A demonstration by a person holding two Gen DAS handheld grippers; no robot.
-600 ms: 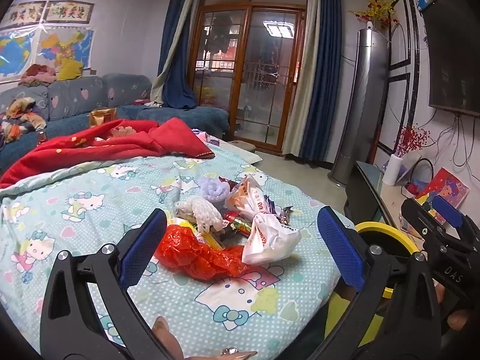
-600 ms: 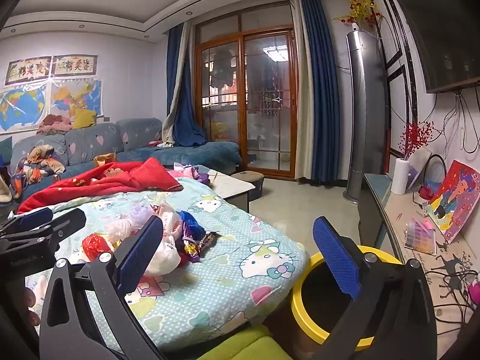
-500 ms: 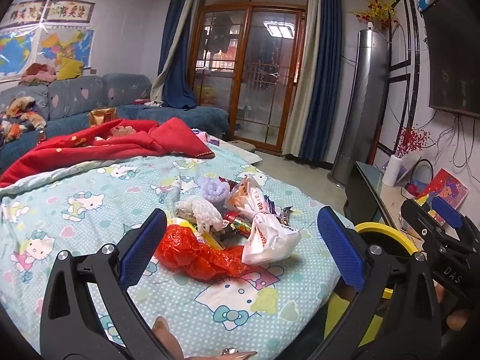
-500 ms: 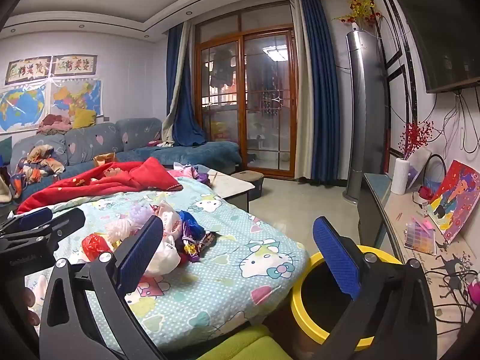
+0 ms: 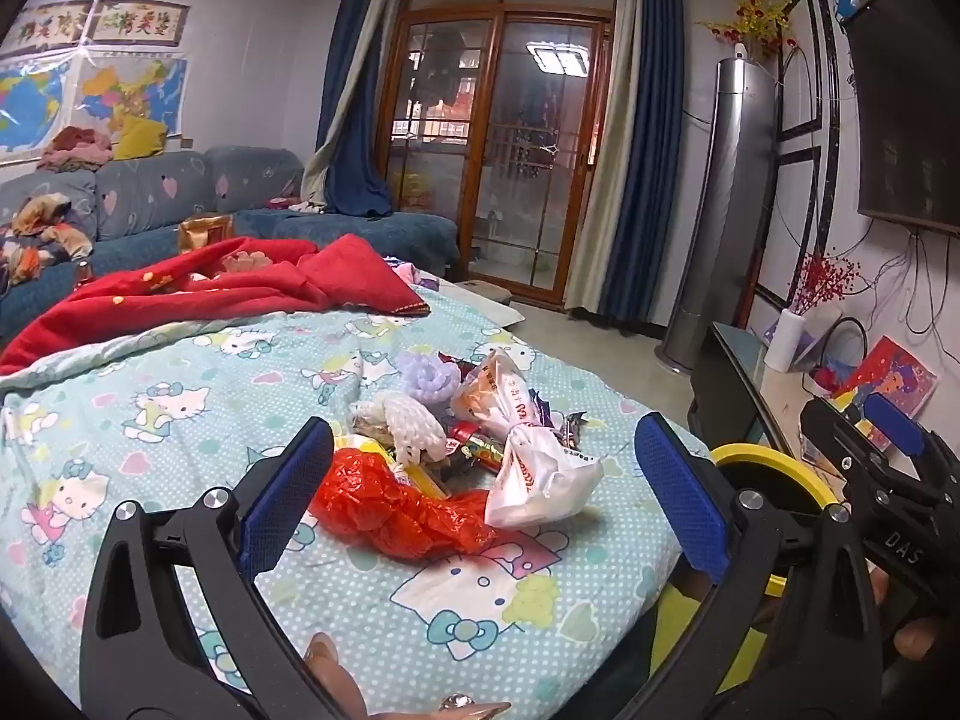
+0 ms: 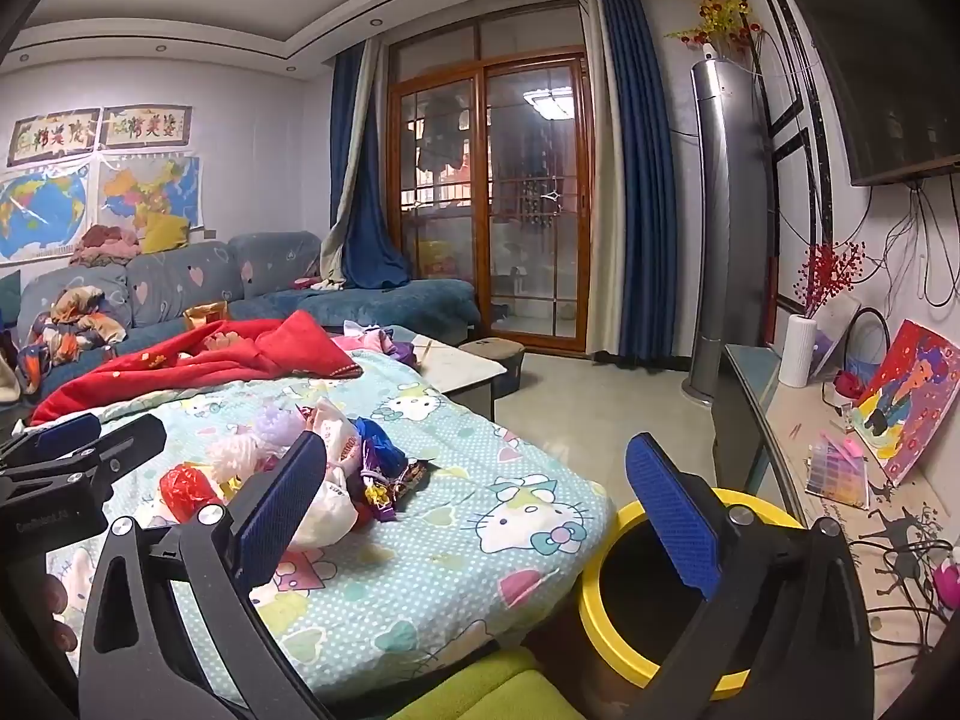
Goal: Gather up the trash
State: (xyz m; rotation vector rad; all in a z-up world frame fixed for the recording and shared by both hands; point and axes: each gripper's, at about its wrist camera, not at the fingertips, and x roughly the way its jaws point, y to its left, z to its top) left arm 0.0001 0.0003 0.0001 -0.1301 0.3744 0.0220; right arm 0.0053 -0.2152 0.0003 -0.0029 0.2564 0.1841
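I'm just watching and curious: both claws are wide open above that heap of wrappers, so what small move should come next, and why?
Probably ease the left gripper forward and down onto the red plastic bag. It lies nearest in the trash pile, between the open jaws, and nothing is held yet. The yellow bin stands by the bed's corner, under the empty right gripper.

Readable: white letters "DAS" on the black body of the right gripper (image 5: 894, 438), seen in the left wrist view. Only partly legible: red print on the white plastic bag (image 5: 540, 474), pale lettering on the left gripper (image 6: 78, 450) in the right wrist view, and large red characters on the two framed wall scrolls (image 6: 99, 132).
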